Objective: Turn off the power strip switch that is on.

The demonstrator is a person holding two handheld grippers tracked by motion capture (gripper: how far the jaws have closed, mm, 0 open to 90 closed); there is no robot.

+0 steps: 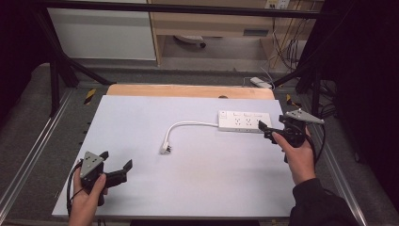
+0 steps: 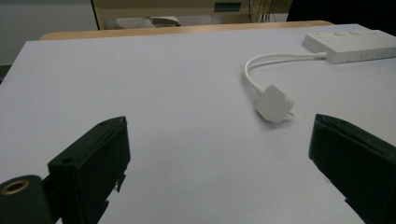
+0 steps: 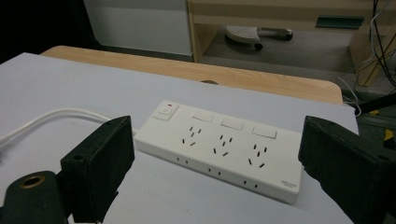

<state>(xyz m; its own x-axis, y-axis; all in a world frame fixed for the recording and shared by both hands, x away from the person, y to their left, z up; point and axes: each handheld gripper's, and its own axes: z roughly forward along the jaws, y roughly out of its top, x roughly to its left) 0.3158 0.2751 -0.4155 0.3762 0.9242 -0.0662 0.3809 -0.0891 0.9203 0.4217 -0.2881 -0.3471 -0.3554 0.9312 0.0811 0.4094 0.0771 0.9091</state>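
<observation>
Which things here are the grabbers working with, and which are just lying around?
Part of the job:
power strip
its white cable
plug
right gripper, jaws open
left gripper, jaws open

Just lying about:
white adapter on the floor
wooden board

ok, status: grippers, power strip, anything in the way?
Left hand-held gripper open, empty. Right hand-held gripper open, at the power strip, not gripping. Plug loose on the table. Nothing blocking.

A white power strip [image 1: 244,121] lies flat at the table's right, its plug [image 1: 165,149] unplugged.
</observation>
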